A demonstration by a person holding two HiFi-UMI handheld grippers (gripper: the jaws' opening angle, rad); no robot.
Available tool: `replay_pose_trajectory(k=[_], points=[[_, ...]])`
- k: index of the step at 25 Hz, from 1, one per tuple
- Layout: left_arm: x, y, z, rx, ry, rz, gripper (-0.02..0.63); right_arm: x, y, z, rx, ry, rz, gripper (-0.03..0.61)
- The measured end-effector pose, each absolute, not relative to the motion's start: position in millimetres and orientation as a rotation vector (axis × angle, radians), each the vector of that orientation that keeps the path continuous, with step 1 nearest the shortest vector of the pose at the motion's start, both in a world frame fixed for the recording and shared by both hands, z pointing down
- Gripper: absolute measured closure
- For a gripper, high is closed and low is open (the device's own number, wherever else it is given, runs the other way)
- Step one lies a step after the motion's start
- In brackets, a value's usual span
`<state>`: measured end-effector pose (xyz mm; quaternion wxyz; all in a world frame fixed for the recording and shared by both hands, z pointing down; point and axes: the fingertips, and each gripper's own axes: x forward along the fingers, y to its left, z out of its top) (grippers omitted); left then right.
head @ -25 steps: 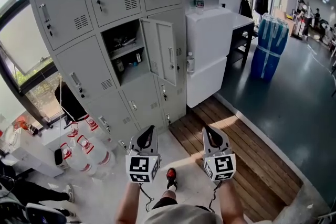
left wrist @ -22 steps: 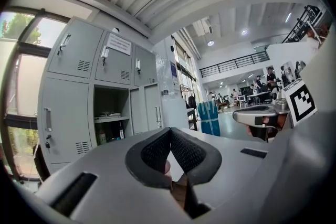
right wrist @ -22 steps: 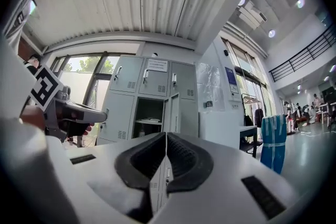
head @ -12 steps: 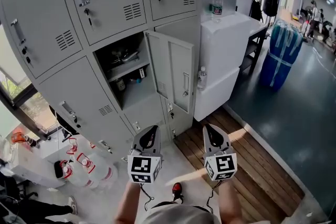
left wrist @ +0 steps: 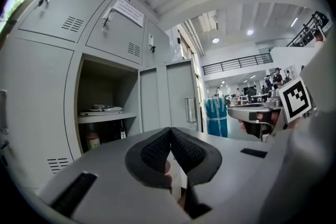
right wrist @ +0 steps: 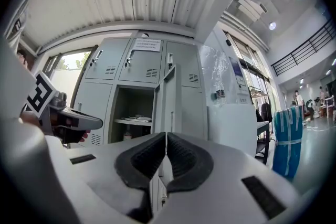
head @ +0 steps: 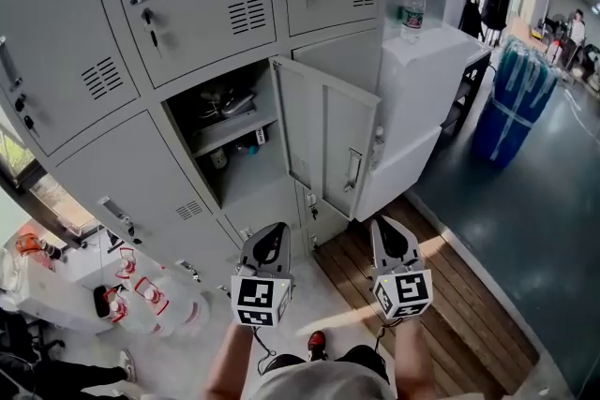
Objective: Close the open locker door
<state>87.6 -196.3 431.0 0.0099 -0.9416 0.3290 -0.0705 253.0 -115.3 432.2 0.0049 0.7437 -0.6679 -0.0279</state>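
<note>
Head view: grey sheet-metal locker door (head: 330,145), swung open from the right edge of its shelved compartment. Left gripper (head: 273,233), right gripper (head: 380,229): below the door, apart from it; both jaw pairs pressed together, empty.

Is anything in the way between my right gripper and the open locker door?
No. In the head view only bare wooden floor lies between the right gripper and the door; the right gripper view shows the door straight ahead, unblocked.
</note>
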Motion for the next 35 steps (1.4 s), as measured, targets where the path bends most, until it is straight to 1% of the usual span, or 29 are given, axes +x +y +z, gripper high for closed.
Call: replay_pose_trajectory(k=[11,18,19,22,24,27,30,35], points=[[106,-226,444,-2.934,1.162,-0.238,0.592,274,-156,429,2.179,-2.249,-0.108,0.555],[115,-235,442,-2.88,1.302,-0.252,0.592,287,-184,432,2.056,-2.456,-0.032,0.554],[115,-235,443,-2.87,1.324,-0.255,0.592,287,-187,432,2.031,-2.494,-0.018,0.546],[113,-237,446,-2.843,1.391,-0.271,0.592,287,-196,433,1.947,-2.58,-0.008,0.463],[112,-237,447,-2.827,1.433,-0.281,0.592,285,-202,435,1.885,-2.617,0.002,0.396],[111,-235,450,-2.806,1.485,-0.301,0.592,284,-210,440,1.795,-2.658,0.017,0.331],[109,-234,451,-2.777,1.539,-0.303,0.592,285,-217,443,1.741,-2.685,0.031,0.313],[101,-230,454,-2.732,1.637,-0.314,0.592,284,-227,444,1.655,-2.734,0.035,0.307]])
